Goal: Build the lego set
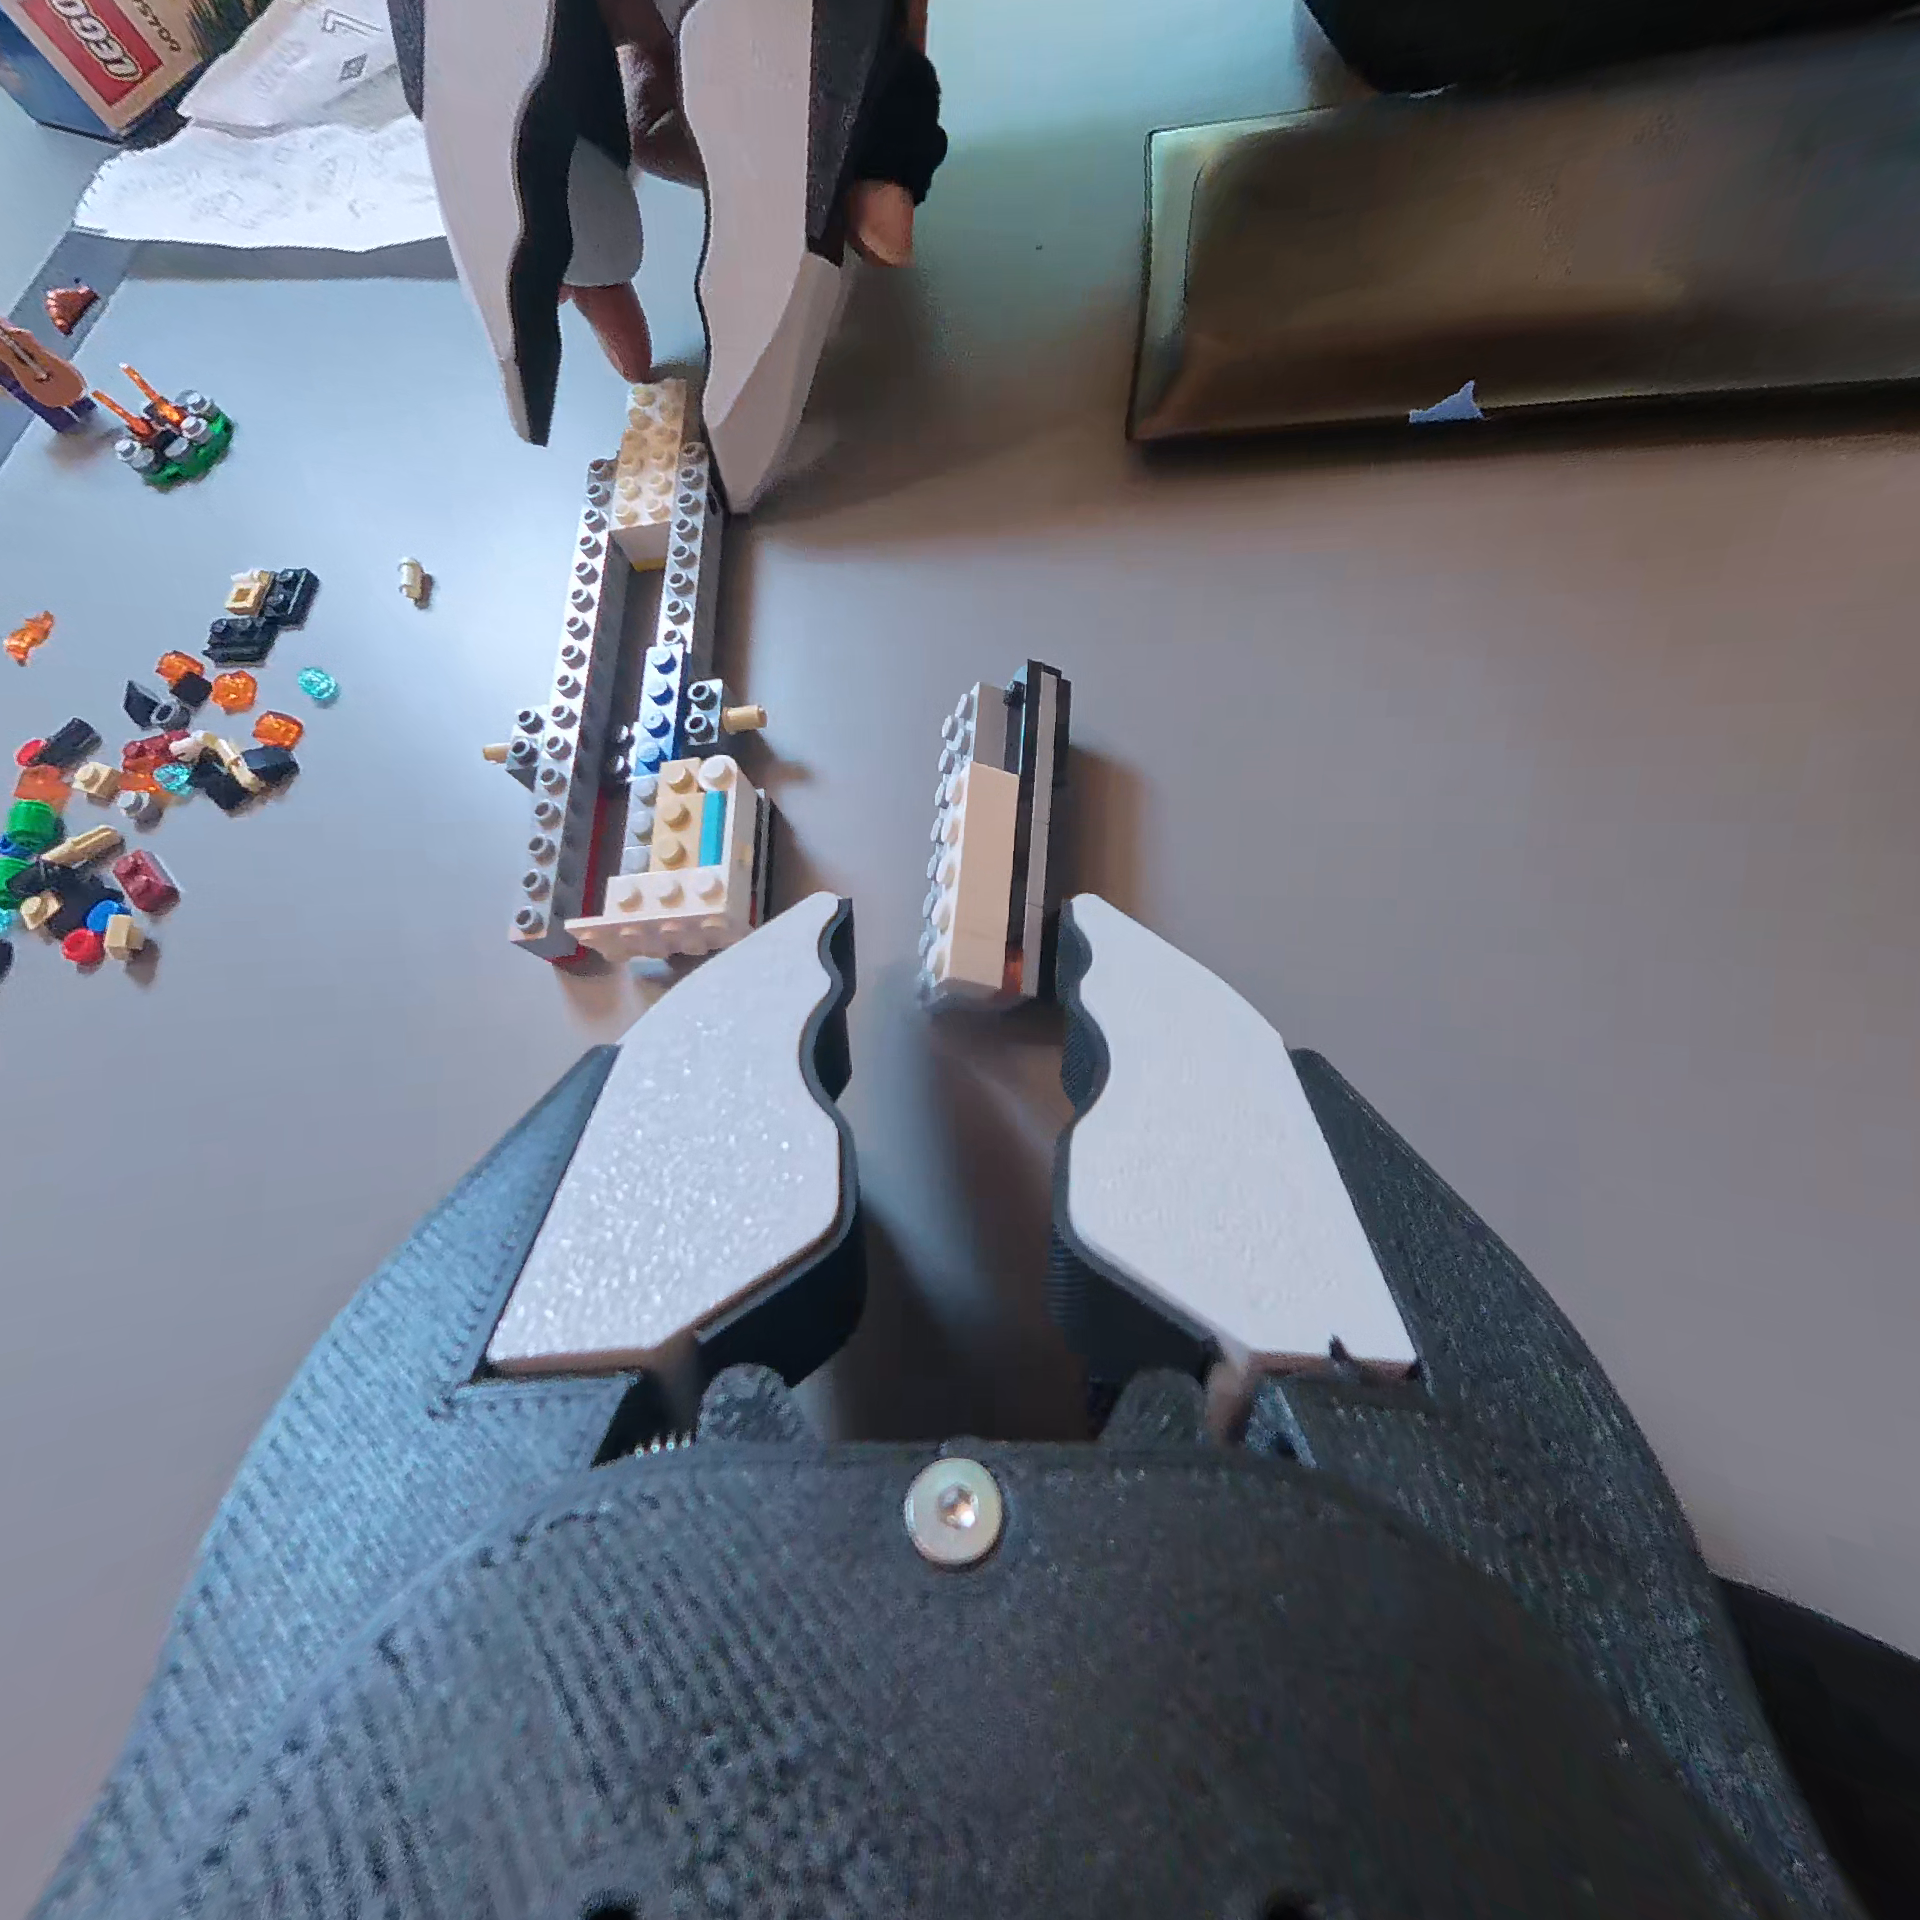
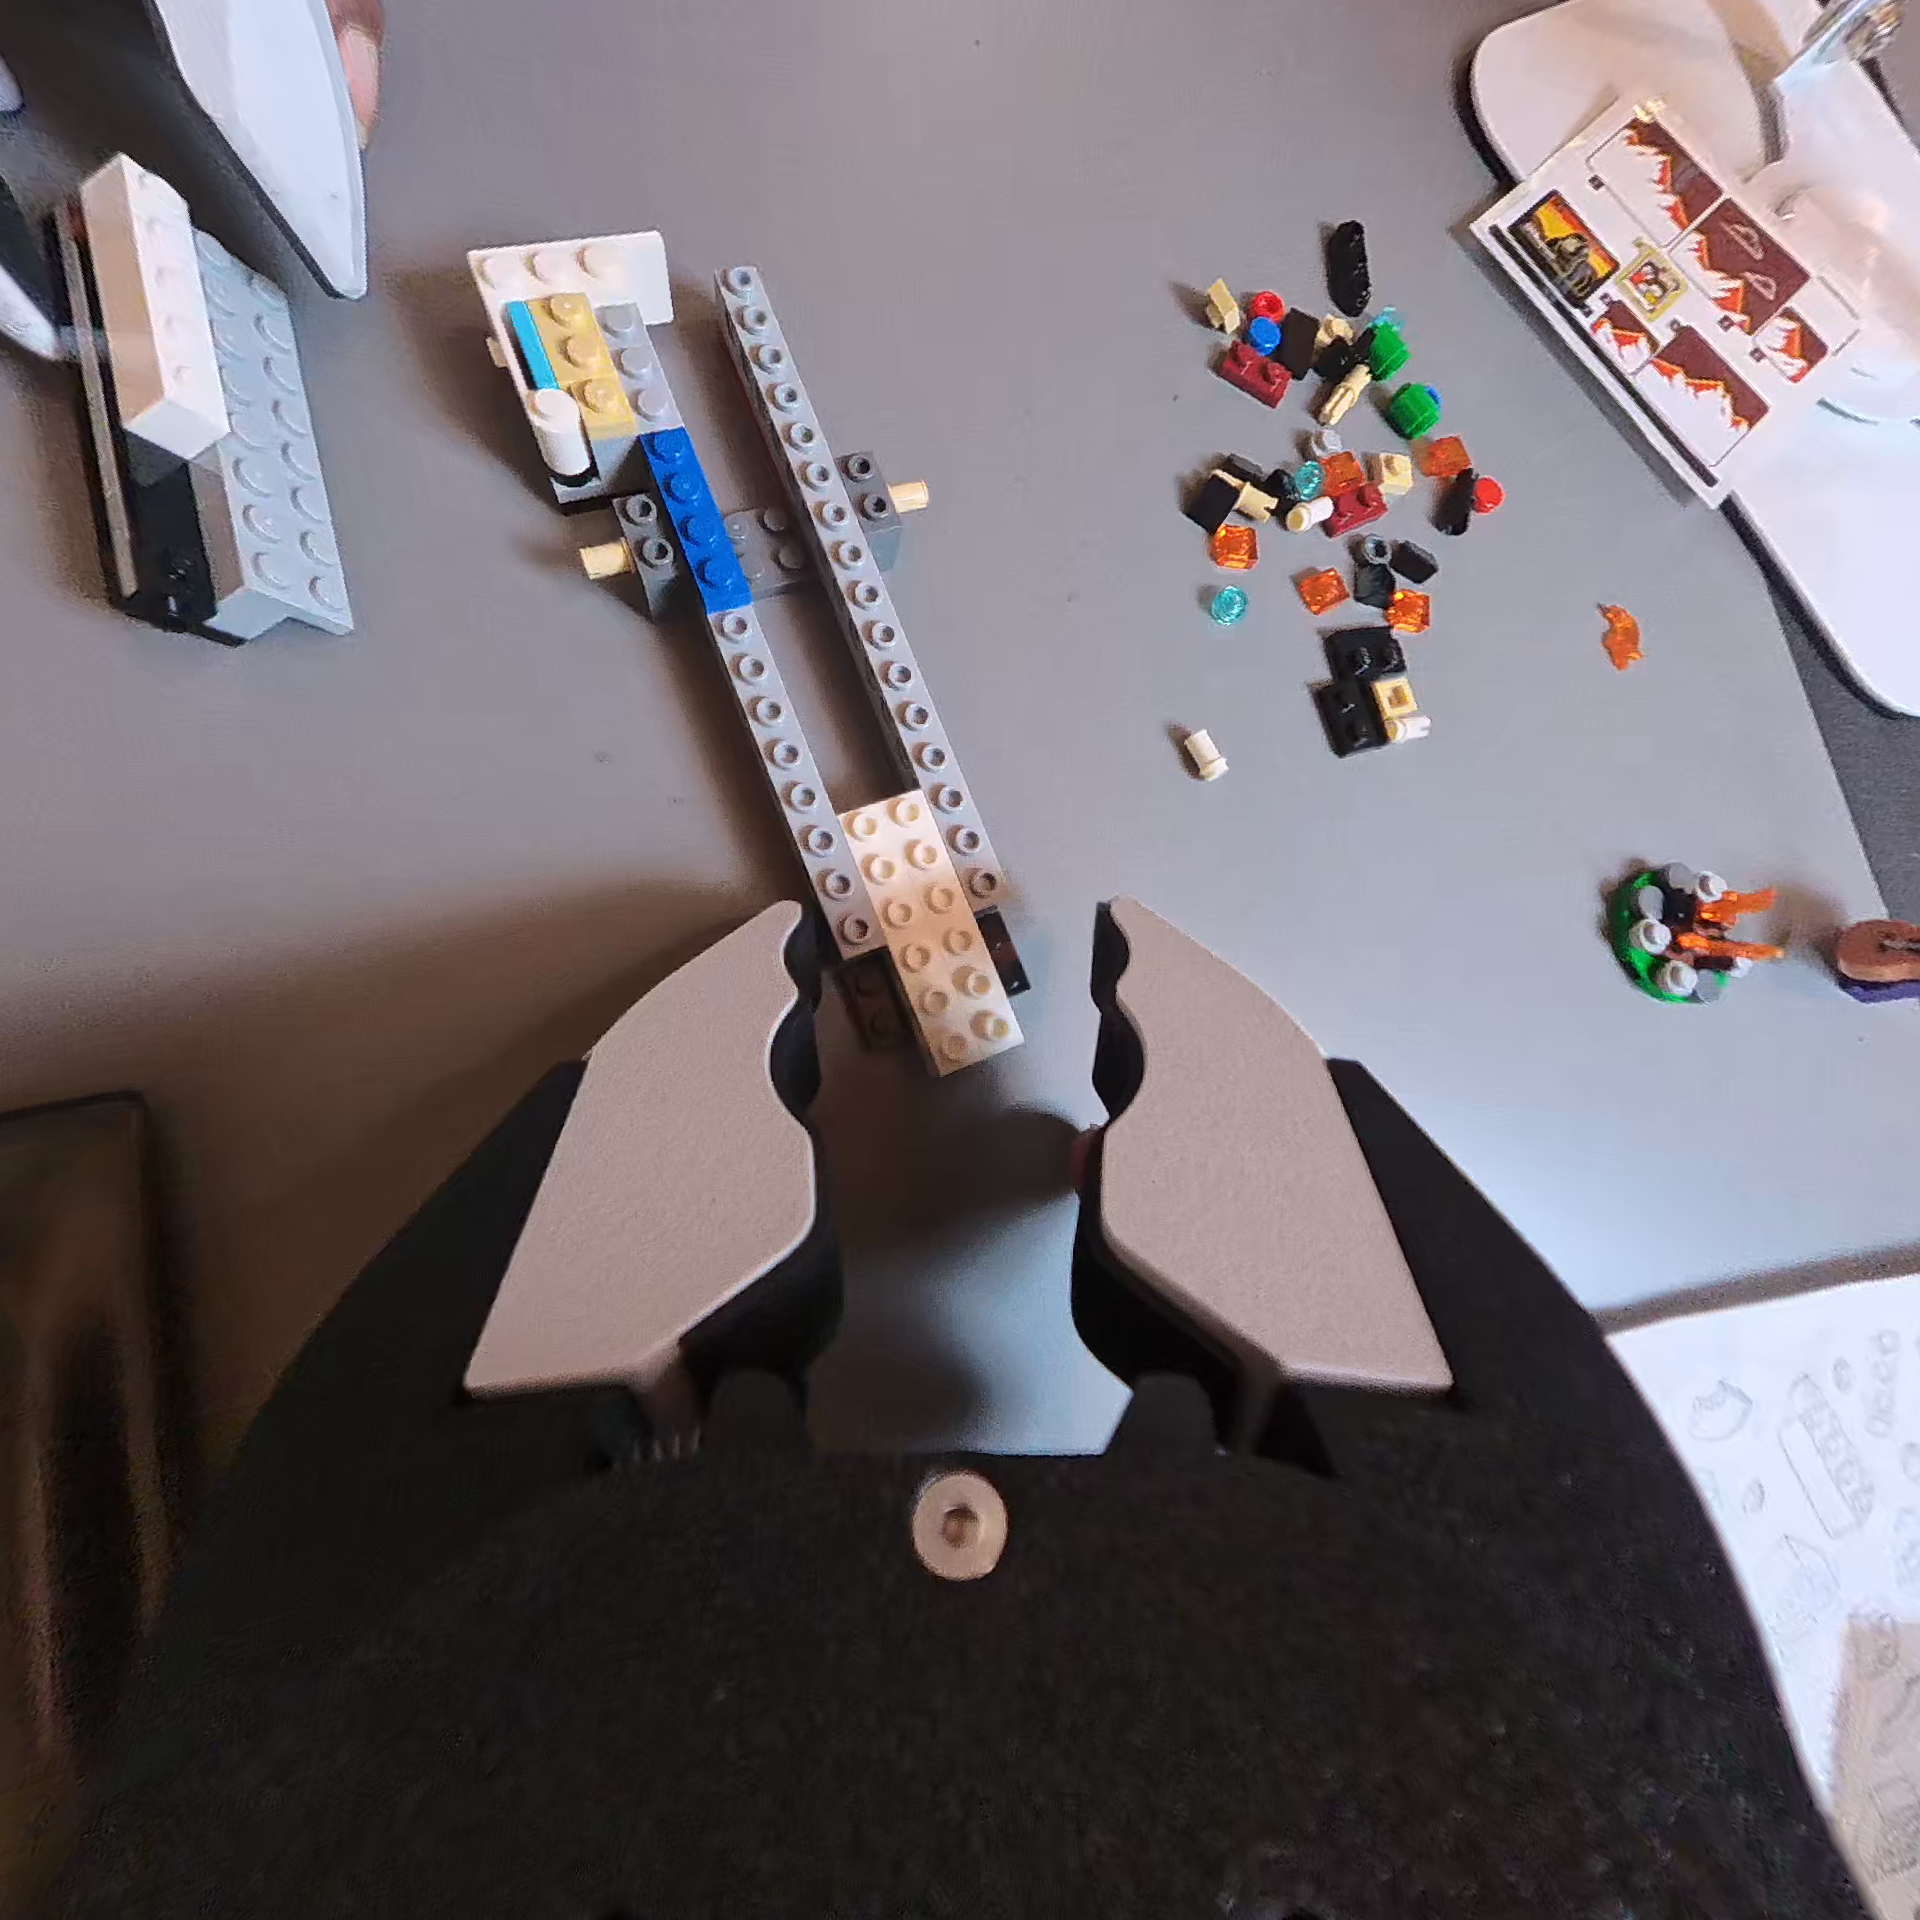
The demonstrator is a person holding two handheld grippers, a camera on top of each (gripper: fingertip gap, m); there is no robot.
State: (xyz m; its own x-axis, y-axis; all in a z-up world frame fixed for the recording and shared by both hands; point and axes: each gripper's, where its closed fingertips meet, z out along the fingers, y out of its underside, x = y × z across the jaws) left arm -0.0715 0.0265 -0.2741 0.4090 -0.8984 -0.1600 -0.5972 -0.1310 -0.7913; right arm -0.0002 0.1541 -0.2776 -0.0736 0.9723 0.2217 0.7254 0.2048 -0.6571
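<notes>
We should bring our left tool squarely round the white-and-black wall section before closing, so it stays aligned. It lies on the bench just ahead of those parted fingers. Our right tool, also apart, straddles the long grey frame's white end.

grey table; dark flat slab along its far right side

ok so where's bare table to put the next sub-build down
Bare table lies between the long grey frame and the small green build, and between the frame and the white-and-black block. It is crowded around the loose pieces.
</notes>
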